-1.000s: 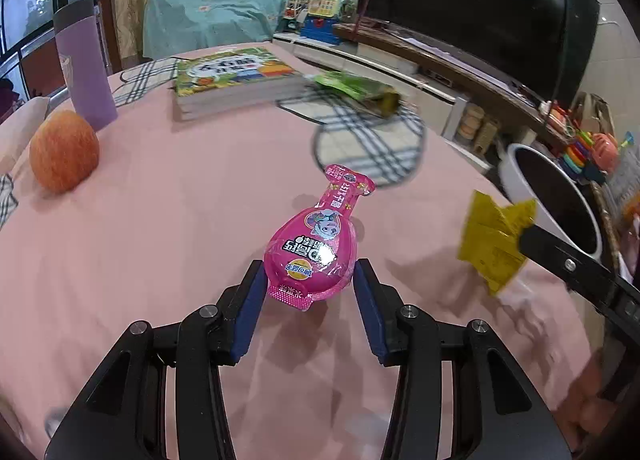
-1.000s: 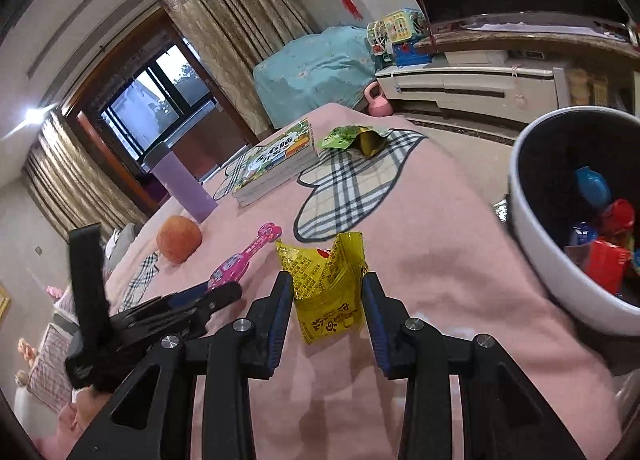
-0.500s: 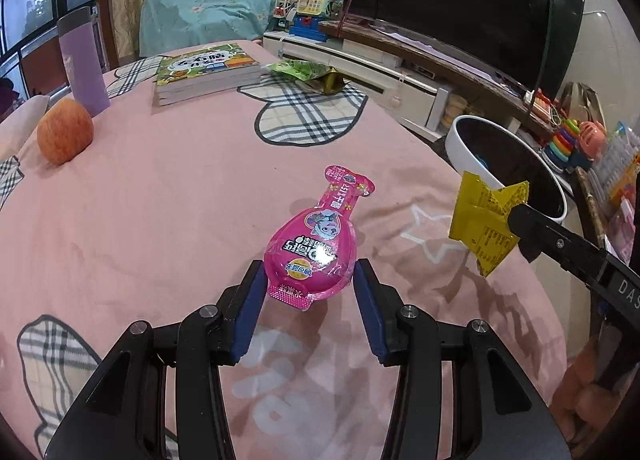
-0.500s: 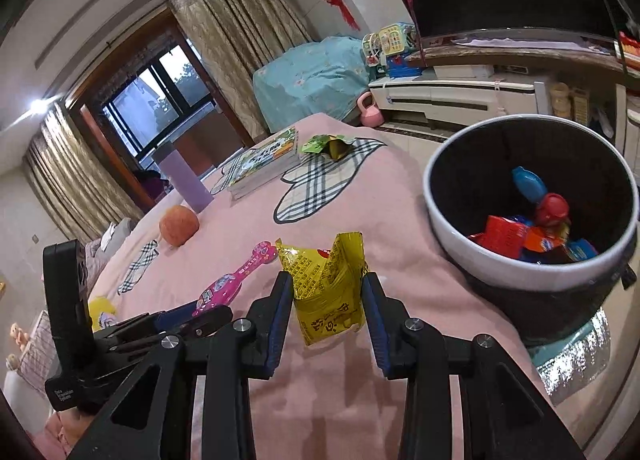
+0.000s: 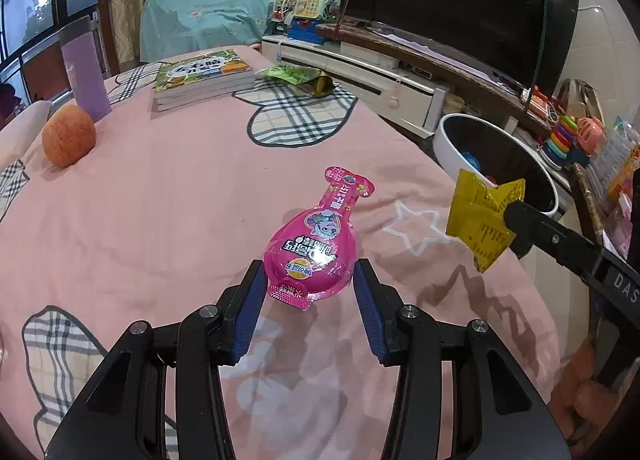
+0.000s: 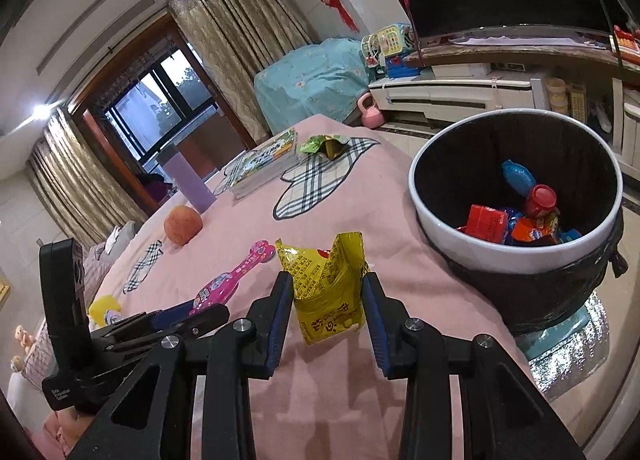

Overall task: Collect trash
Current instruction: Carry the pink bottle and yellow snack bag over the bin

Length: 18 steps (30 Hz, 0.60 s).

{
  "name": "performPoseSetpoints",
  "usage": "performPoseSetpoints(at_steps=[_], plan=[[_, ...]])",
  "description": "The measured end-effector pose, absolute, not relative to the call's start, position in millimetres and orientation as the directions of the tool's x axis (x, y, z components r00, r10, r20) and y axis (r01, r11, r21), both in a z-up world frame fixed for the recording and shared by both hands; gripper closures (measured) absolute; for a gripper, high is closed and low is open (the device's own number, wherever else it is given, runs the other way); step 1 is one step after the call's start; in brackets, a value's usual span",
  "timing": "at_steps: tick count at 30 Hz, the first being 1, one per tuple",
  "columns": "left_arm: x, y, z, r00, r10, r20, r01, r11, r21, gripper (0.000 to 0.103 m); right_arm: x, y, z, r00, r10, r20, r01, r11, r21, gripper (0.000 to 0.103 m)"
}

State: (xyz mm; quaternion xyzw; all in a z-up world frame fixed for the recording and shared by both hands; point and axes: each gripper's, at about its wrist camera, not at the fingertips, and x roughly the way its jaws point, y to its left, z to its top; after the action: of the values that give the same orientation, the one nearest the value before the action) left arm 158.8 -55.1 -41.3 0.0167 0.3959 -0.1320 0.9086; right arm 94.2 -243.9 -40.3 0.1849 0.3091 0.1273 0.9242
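The left gripper pinches the wide end of a pink packet, held above the pink cloth short of the bin. The right gripper pinches a yellow wrapper nearer the bin's rim. Both look light, thin and crinkly, the pink one glossy and probably slippery; edge grips suit them. Both carry Chinese print I cannot read; the right gripper's arm shows "DAS".

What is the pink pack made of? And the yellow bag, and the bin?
Pink pack: looks like glossy molded plastic, since it gleams and keeps its domed shape. Yellow bag: probably thin printed plastic film, creased and crinkled. Bin: white rim looks like smooth hard plastic, with what seems a black plastic liner inside.
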Motion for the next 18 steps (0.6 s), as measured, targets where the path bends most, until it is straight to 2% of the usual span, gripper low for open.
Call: performPoseSetpoints(at_steps=[18], plan=[[154.1,-102.1,-26.3,0.640,-0.295,-0.709,0.357,0.932,-0.065,0.059,84.7,-284.7,-32.0,0.819,0.287,-0.497,-0.056,0.902,0.428,0.067]])
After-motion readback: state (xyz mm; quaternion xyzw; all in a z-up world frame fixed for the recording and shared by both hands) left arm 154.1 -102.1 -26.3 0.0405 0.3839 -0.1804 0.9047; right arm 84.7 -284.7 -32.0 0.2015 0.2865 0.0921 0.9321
